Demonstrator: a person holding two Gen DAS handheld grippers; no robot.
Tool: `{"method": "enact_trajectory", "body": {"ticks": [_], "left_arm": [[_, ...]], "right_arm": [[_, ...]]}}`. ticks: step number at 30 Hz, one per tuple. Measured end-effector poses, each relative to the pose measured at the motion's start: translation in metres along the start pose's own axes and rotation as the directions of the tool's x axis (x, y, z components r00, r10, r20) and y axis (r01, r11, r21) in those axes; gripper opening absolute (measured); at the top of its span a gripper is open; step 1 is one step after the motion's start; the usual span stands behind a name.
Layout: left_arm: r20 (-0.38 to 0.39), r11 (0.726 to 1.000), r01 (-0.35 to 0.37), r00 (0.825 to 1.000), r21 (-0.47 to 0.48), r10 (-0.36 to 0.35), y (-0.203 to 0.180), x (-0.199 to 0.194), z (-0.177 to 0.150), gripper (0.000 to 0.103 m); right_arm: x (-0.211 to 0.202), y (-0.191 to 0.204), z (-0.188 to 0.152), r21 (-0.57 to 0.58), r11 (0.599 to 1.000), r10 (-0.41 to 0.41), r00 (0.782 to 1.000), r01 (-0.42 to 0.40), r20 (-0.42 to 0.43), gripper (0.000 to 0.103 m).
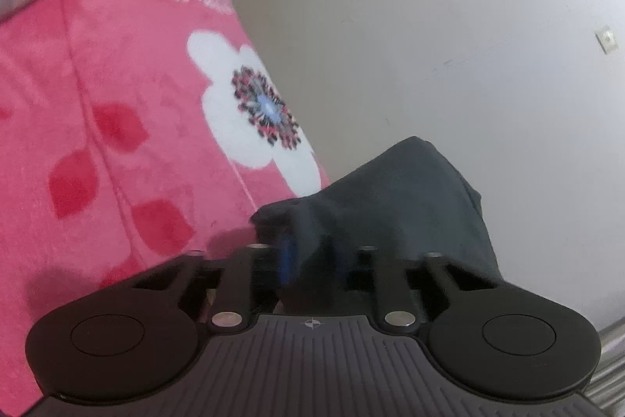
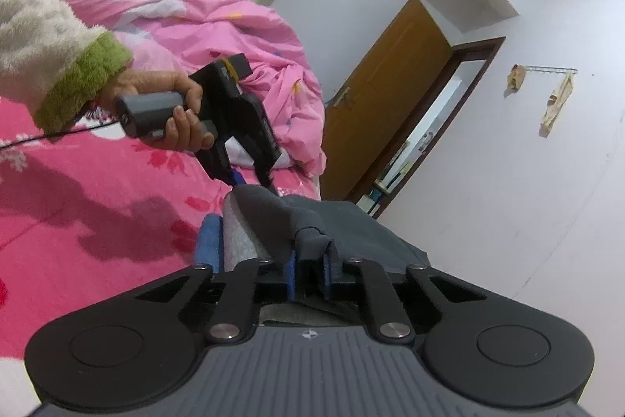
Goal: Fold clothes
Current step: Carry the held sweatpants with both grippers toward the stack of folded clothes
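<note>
both sets of fingers clenched on the dark grey garment, lifted over the edge of the bed: right gripper pinches a bunched corner, left gripper bites the far corner. risk, as i judge it: each bite is thin, so an uneven pull could slip a corner out and collapse the fold. cloth hangs partly past the bed's edge and could slide toward the floor. folded grey and blue pieces lie just beside my grip. pink quilt heaped behind crowds the laying space.
</note>
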State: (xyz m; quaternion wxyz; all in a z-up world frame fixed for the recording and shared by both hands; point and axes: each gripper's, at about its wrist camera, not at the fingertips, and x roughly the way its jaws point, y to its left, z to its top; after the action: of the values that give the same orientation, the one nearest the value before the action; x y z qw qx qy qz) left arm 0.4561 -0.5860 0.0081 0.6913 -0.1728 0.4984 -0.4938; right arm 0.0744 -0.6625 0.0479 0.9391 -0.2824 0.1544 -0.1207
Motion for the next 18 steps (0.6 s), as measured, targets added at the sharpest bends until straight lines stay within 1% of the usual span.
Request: {"method": "enact_trajectory", "body": {"ticks": [2, 5, 6, 10, 13, 15, 16, 18], "left_arm": [[0.04, 0.999, -0.014, 0.999, 0.03, 0.013, -0.007, -0.006, -0.001, 0.005], [0.085, 0.997, 0.006, 0.996, 0.08, -0.012, -0.025, -0.018, -0.005, 0.003], [0.099, 0.994, 0.013, 0.995, 0.112, -0.024, -0.034, -0.022, -0.007, 0.003], [0.126, 0.976, -0.005, 0.992, 0.219, -0.024, -0.058, -0.031, -0.019, 0.003], [0.13, 0.963, -0.044, 0.992, 0.266, 0.009, -0.058, -0.033, -0.032, 0.003], [0.152, 0.952, -0.082, 0.988, 0.294, 0.038, -0.053, -0.035, -0.04, 0.003], [0.153, 0.949, -0.099, 0.987, 0.299, 0.054, -0.049, -0.035, -0.042, 0.003], [0.153, 0.944, -0.13, 0.984, 0.304, 0.087, -0.041, -0.034, -0.046, 0.005]], "right_arm": [[-0.009, -0.002, 0.002, 0.017, 1.0, -0.019, 1.0, 0.019, 0.02, 0.008], [-0.023, -0.005, 0.003, 0.04, 0.998, -0.048, 0.998, 0.047, 0.038, 0.008], [-0.028, -0.006, 0.003, 0.044, 0.997, -0.059, 0.997, 0.057, 0.041, 0.008], [-0.052, -0.011, -0.001, 0.077, 0.993, -0.094, 0.994, 0.09, 0.052, 0.008], [-0.062, -0.004, -0.01, 0.082, 0.992, -0.102, 0.994, 0.099, 0.039, 0.008], [-0.062, 0.003, -0.016, 0.117, 0.99, -0.085, 0.996, 0.081, 0.037, 0.008], [-0.06, 0.008, -0.021, 0.137, 0.988, -0.07, 0.997, 0.065, 0.031, 0.008], [-0.054, 0.02, -0.028, 0.147, 0.987, -0.066, 0.998, 0.062, 0.021, 0.009]]}}
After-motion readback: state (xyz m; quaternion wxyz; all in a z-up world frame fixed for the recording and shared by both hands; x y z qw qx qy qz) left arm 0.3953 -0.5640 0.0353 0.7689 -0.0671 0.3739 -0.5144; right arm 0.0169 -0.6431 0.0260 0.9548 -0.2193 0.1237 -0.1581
